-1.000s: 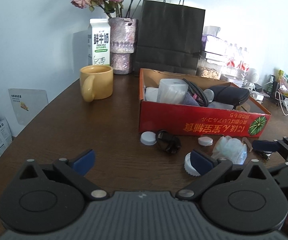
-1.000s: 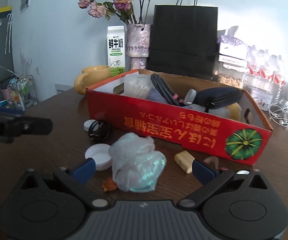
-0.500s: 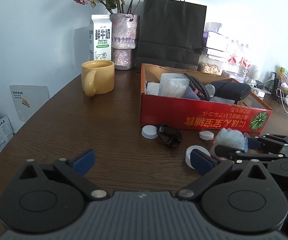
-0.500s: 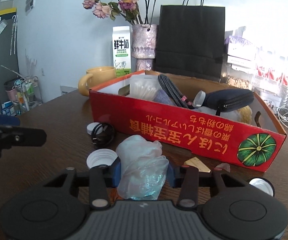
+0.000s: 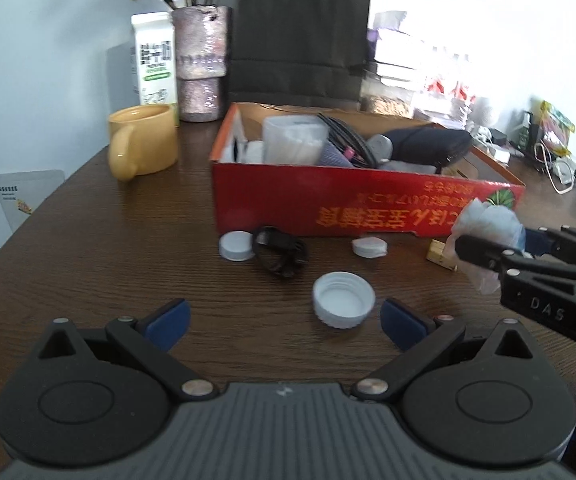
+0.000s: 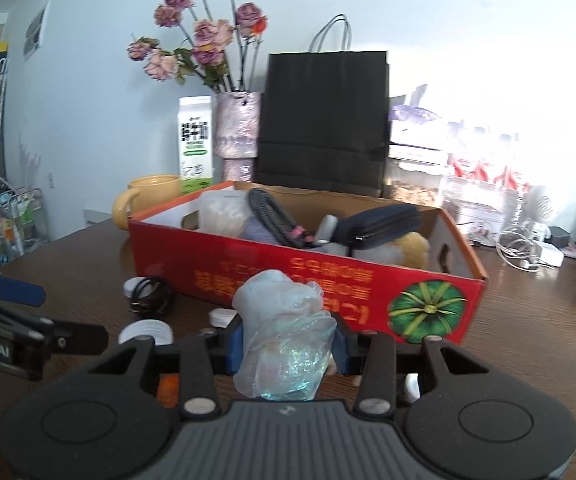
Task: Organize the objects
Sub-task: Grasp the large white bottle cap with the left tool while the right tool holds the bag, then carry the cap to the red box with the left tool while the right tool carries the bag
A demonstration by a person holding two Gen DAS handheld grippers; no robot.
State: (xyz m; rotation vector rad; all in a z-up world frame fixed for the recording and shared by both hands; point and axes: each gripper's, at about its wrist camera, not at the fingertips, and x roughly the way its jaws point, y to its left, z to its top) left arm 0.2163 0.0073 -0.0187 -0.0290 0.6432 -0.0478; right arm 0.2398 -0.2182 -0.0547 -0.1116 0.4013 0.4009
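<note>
right wrist: plastic bag (image 6: 284, 336) now lifted off table (image 6: 88, 256).

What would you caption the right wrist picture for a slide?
Right gripper shut on a crumpled plastic bag, raised before the red cardboard box of clutter.

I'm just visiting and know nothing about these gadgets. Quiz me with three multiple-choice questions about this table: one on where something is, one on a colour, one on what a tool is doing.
1. Where is the black paper bag?
A. behind the red box
B. inside the box
C. on the floor

2. What colour is the mug?
A. blue
B. yellow
C. white

3. What is the right gripper doing?
A. fingers spread, holding nothing
B. gripping the mug
C. shut on a crumpled plastic bag

Answers: 1 A, it stands past the box's far wall. 2 B, the glaze is plainly yellow. 3 C, both fingers press the bag's sides.
</note>
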